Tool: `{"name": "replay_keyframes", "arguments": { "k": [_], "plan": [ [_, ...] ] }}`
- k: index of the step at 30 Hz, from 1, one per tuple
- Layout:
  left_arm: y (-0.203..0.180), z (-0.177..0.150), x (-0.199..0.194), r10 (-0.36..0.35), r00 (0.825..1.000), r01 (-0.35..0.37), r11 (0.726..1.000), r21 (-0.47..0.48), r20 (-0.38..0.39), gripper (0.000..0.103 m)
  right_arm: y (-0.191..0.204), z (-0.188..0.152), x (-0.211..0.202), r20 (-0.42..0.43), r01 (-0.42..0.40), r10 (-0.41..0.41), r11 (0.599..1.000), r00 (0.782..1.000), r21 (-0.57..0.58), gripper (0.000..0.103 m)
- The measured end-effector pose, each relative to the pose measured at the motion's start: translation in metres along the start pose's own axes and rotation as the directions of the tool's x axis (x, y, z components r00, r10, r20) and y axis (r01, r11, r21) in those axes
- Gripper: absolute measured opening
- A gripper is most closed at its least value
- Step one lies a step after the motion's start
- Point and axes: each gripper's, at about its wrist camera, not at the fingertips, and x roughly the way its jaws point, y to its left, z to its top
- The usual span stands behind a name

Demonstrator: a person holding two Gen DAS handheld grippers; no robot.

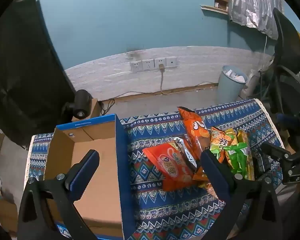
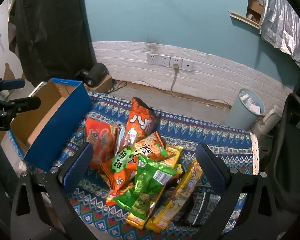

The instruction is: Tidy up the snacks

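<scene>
A heap of snack packets lies on the patterned cloth (image 2: 210, 138). An orange packet (image 1: 171, 165) (image 2: 101, 140) lies at the heap's left, a tall orange bag (image 1: 196, 132) (image 2: 140, 126) leans behind it, green packets (image 2: 150, 178) (image 1: 237, 156) and yellow ones (image 2: 182, 196) sit to the right. An open cardboard box with blue outer walls (image 1: 94, 160) (image 2: 56, 124) stands left of the heap. My left gripper (image 1: 150, 164) hovers open, one finger over the box, the other at the heap's edge. My right gripper (image 2: 145, 158) hangs open above the heap, holding nothing.
A pale blue bin (image 1: 231, 84) (image 2: 247, 110) stands on the floor by the wall with sockets (image 1: 154, 64). A black office chair (image 1: 288, 64) is at the right. A black cloth-covered object (image 1: 20, 70) and a small black device (image 1: 81, 104) stand behind the box.
</scene>
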Motion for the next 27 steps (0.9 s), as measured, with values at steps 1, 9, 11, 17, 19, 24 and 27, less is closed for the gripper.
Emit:
{"name": "replay_keyframes", "arguments": {
  "k": [1,9,11,17,19,24,27],
  "plan": [
    [0.0,0.0,0.0,0.001,1.0,-0.001,1.0,0.0,0.0,0.102,0.0002,0.0001,0.0,0.002,0.001,-0.001,1.0,1.0,-0.001,0.1],
    [-0.0022,-0.0059,-0.0006,0.008,1.0,-0.008,1.0,-0.002,0.017,0.102,0.0018,0.0007,0.0,0.005,0.001,-0.001,1.0,1.0,-0.002,0.1],
    [-0.0027,-0.0088,-0.0006,0.011,1.0,-0.011,1.0,-0.006,0.018,0.102,0.0023,0.0014,0.0016,0.004,0.002,-0.002,1.0,1.0,-0.003,0.1],
    [0.0037,-0.007,0.0007,0.004,1.0,-0.004,1.0,-0.011,-0.002,0.102,0.0034,0.0021,0.0026,-0.001,0.01,-0.01,1.0,1.0,0.0,0.1],
    [0.0036,-0.0081,0.0005,0.002,1.0,-0.002,1.0,-0.013,0.0,0.102,0.001,0.0009,0.0022,0.002,0.014,-0.014,1.0,1.0,0.003,0.1],
    [0.0047,-0.0076,0.0001,-0.001,1.0,0.002,1.0,-0.017,0.001,0.102,-0.0019,0.0036,0.0034,-0.011,0.016,-0.016,1.0,1.0,0.014,0.1],
    [0.0054,-0.0068,0.001,-0.008,1.0,0.008,1.0,-0.023,-0.007,0.102,-0.0032,0.0021,0.005,-0.017,0.016,-0.016,1.0,1.0,0.016,0.1]
  ]
}}
